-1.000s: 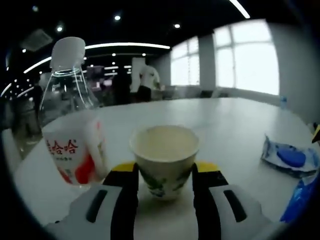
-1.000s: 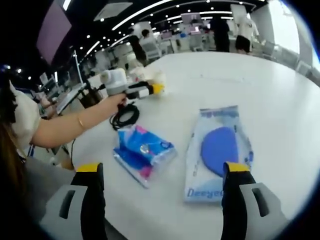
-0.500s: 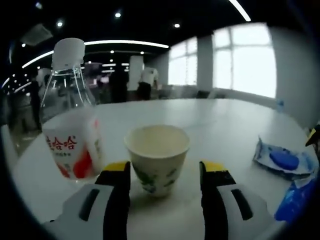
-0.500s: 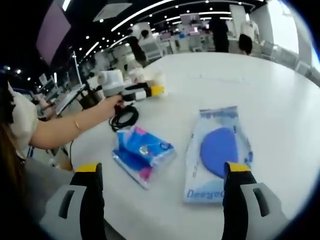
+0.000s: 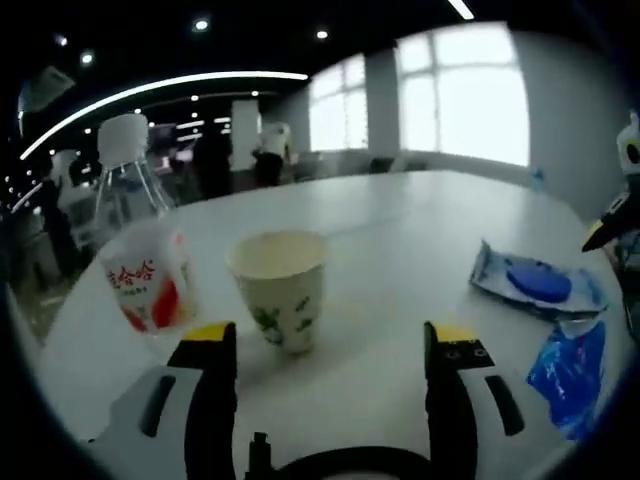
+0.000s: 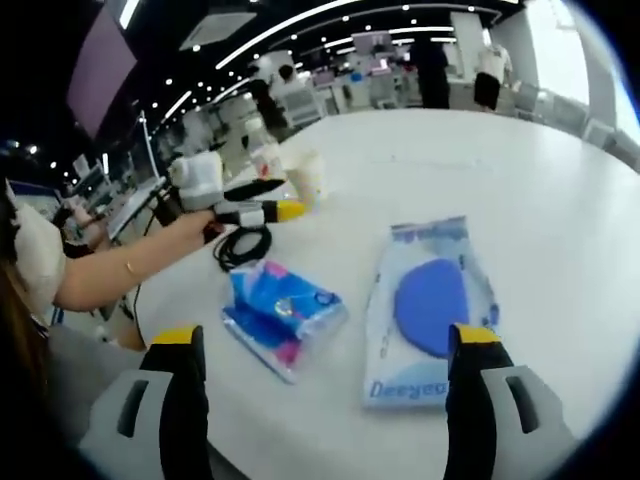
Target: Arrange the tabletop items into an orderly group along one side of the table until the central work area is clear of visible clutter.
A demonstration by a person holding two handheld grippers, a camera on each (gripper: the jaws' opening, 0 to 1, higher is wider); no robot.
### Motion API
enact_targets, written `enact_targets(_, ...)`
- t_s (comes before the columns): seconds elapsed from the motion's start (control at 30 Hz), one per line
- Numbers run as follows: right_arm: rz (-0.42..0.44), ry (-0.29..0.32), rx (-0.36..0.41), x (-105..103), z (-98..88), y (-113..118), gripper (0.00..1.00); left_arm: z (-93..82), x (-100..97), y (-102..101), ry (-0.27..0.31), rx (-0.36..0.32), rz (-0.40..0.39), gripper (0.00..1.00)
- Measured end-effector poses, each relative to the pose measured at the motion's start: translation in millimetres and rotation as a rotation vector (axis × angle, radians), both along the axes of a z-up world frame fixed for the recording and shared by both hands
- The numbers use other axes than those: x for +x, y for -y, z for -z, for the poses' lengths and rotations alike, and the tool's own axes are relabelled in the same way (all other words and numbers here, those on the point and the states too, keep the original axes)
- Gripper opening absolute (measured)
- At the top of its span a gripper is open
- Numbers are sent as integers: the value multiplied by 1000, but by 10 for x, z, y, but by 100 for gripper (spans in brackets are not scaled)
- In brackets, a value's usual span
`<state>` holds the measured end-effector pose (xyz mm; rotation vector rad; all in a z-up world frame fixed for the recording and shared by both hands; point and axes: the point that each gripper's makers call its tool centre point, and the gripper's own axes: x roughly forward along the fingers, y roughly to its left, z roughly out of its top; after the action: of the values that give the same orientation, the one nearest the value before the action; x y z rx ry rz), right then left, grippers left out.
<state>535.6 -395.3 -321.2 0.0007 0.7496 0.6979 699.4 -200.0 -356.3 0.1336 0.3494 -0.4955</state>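
The left gripper (image 5: 325, 345) is backing off with jaws wide and empty, leaving the paper cup (image 5: 278, 288) standing just right of the bottle (image 5: 140, 255) at the table's (image 5: 400, 230) left edge. A second ago the jaws were flanking the cup closely; now it is standing clear beyond them. The right gripper (image 6: 325, 360) is hanging open, holding nothing, over the wipes pack (image 6: 425, 305) and tissue pack (image 6: 280, 315), both mid-table. Next, likely, one pack needs gripping and carrying beside the cup.
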Motion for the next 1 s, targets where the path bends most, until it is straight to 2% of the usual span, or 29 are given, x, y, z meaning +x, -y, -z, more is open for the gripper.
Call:
enact_targets(0.23,37,-23,-10,5,51,66,100,-38,-199,87,1,11,63,87)
enact_targets(0.33,59,-32,-20,11,72,109,100,-22,-263,131,0,34,84,88)
enact_targets(0.5,90,-54,-25,6,108,171,99,-56,-349,230,2,3,103,98)
enact_targets(0.7,136,-68,-33,22,120,284,99,-76,-479,394,2,16,174,99)
enact_targets(0.8,171,-92,-30,21,147,352,99,-62,-532,470,1,35,203,99)
enact_targets(1.0,225,-141,-32,-10,223,455,99,-116,-608,712,17,29,278,99)
